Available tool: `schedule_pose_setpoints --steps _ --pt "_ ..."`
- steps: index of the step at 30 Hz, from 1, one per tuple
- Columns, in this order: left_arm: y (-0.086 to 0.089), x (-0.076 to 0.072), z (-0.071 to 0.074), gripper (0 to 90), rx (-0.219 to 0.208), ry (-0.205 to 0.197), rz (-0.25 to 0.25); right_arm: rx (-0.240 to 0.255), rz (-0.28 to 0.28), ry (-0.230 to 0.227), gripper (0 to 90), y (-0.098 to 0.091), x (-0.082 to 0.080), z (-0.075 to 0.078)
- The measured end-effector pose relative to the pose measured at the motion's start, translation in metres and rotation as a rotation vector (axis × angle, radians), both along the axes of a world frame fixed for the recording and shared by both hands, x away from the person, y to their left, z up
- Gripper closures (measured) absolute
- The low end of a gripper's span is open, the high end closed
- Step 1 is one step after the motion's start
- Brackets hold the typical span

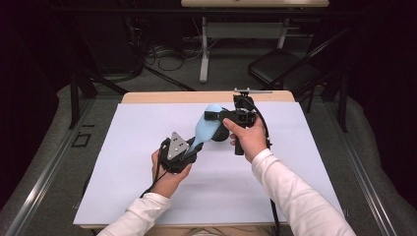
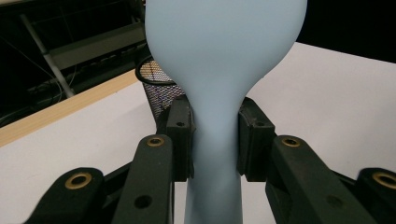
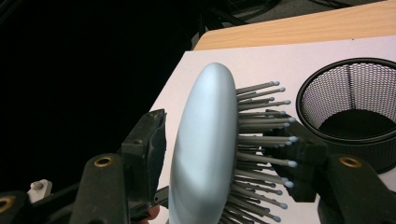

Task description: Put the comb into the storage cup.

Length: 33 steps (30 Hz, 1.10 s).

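Note:
A light-blue hairbrush (image 1: 205, 129) is held over the white table. My left gripper (image 1: 189, 147) is shut on its narrow handle (image 2: 215, 154), one pad (image 2: 182, 135) pressing each side just below the flare of the head. My right gripper (image 1: 216, 117) comes at the head from the right. In the right gripper view its jaws straddle the brush head (image 3: 205, 140): one pad (image 3: 149, 142) stands a sliver off the smooth back, and the other pad (image 3: 303, 163) sits at the bristle tips. A black wire-mesh cup (image 3: 355, 107) stands on the table just beyond the brush.
A white sheet (image 1: 147, 196) covers the table, with a wooden strip (image 1: 162, 97) along the far edge. The mesh cup (image 2: 154, 79) is partly hidden behind the brush head. A folding chair (image 1: 280, 66) and desk legs stand on the floor beyond the table.

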State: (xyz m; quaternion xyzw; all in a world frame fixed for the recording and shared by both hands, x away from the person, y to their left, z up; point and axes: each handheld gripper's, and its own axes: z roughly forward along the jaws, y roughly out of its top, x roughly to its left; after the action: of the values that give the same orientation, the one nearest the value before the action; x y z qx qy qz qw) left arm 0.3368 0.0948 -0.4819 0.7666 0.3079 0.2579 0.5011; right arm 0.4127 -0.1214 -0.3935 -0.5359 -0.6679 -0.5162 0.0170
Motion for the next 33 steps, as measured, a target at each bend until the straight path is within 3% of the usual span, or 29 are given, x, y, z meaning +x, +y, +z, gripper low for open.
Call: schedule_pose_setpoints --steps 33 --pt "0.0003 0.0011 -0.0012 70.3 0.001 0.006 -0.001 0.035 0.002 0.033 46.5 -0.0017 0.0034 -0.0037"
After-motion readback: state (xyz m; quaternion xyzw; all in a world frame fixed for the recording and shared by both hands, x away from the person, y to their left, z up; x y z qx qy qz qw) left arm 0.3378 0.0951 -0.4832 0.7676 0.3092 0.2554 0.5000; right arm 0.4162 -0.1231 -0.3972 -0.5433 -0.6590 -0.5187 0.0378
